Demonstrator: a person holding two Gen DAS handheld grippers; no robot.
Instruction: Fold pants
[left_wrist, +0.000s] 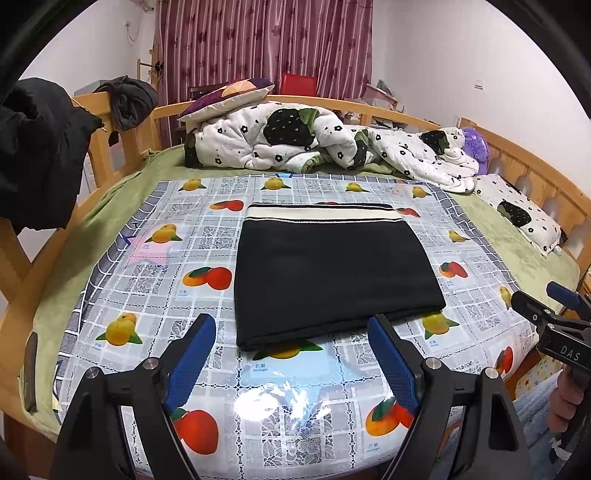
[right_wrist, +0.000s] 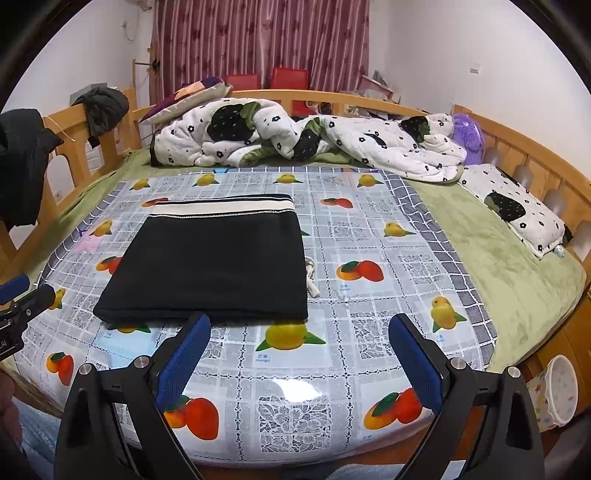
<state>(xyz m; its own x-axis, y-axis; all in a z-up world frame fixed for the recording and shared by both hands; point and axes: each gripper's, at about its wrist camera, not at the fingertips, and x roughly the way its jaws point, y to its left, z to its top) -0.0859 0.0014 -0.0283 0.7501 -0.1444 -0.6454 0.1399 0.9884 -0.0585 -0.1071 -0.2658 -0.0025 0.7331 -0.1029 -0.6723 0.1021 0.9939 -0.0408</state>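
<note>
Black pants (left_wrist: 332, 273) lie folded into a flat rectangle on the fruit-print plastic cloth (left_wrist: 155, 280), their cream waistband at the far edge. They also show in the right wrist view (right_wrist: 214, 269), with a white drawstring (right_wrist: 311, 280) poking out at their right side. My left gripper (left_wrist: 295, 354) is open and empty, hovering just short of the pants' near edge. My right gripper (right_wrist: 297, 354) is open and empty, near the pants' near right corner; it also shows at the right edge of the left wrist view (left_wrist: 543, 306).
The cloth (right_wrist: 369, 295) covers a green bed sheet (right_wrist: 498, 258) in a wooden bed frame (right_wrist: 535, 158). A bunched white floral quilt (left_wrist: 295, 144), pillows (left_wrist: 524, 218) and a purple plush toy (right_wrist: 469, 140) lie at the far side. Dark clothes (left_wrist: 37, 147) hang on the left rail.
</note>
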